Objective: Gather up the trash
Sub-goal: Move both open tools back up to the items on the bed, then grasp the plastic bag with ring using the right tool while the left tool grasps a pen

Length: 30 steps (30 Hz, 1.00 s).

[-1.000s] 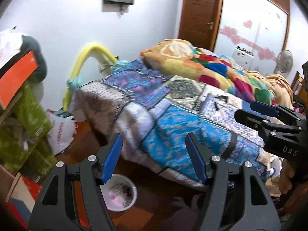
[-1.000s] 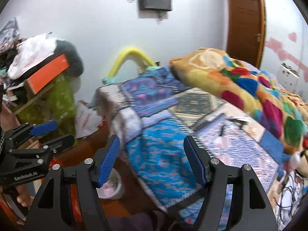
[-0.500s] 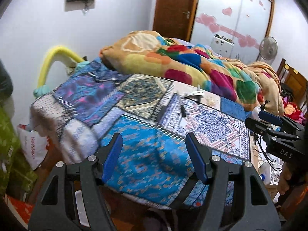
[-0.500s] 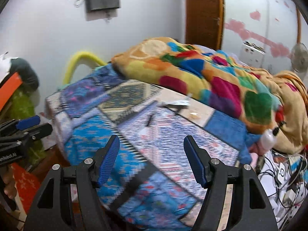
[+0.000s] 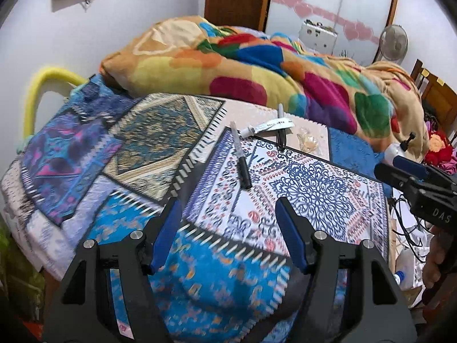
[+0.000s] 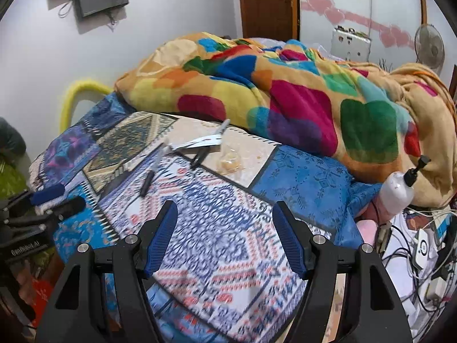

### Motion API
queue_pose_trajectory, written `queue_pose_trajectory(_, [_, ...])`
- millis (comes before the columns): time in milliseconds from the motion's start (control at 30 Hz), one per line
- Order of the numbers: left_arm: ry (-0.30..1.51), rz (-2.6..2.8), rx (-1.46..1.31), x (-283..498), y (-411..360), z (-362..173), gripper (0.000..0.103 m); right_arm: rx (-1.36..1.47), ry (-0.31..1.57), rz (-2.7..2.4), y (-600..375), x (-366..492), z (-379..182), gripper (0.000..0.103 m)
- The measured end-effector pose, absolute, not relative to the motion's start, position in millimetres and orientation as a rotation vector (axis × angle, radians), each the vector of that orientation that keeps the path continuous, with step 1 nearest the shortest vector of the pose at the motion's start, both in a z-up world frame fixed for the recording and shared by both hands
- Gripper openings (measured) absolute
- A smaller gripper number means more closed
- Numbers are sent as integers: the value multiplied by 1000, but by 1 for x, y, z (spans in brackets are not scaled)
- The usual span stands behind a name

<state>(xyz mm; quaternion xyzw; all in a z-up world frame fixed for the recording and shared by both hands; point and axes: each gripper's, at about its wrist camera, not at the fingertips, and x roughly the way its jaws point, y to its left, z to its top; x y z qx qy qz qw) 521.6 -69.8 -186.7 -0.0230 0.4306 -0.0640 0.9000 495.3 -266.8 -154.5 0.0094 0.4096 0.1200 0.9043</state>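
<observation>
Left wrist view: both grippers' fingers (image 5: 168,237) spread wide, empty, above pens (image 5: 241,157) on bedspread (image 5: 160,131).

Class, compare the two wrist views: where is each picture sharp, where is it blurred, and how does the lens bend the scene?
Left wrist view: marker sharp, near bedspread smeared, dark curved corners. Right wrist view: blanket crisp, foreground pattern blurred, door frame bowed.

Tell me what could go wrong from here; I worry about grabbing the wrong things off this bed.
1. Two pens lie beside the white wrapper; either open claw could pinch a pen too.
2. The clear plastic scrap is faint against the patterned bedcover and could be missed.
3. The soft cover might get pinched along with the trash.
</observation>
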Motion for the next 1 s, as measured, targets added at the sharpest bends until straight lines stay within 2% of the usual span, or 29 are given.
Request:
queue_pose_trajectory(367, [946,-133,-26,586,-93,-236,66,125,930,242,-273,570,-198,65])
queue_pose_trajectory(400, [941,-128,-16,589,-95,-239,64,133,933,239,-273,576,-201,65])
queue_pose_trajectory(467, [943,-128,-1,595,-99,-245,53,141,937,232,-270,587,-207,65])
queue_pose_trajectory(567, [953,-134,7,603,-106,-253,41,144,958,233,-265,601,-217,65])
queue_pose_trajectory(667, [942,-142,38,605,-112,-256,39,149,970,234,-260,607,-224,65])
queue_pose_trajectory(800, [923,-157,52,606,-115,-257,36,97,948,229,-250,605,-226,49])
queue_pose_trajectory(833, [919,-157,50,606,-115,-257,34,81,945,221,-248,605,-226,39])
queue_pose_trajectory(900, [912,-150,50,606,-114,-257,24,48,947,211,-244,605,-226,31])
queue_pose_trajectory(933, [912,-144,49,607,-113,-257,16,59,955,220,-246,604,-225,30])
queue_pose_trajectory(1000, [917,-136,49,607,-110,-256,13,86,968,225,-250,603,-225,28])
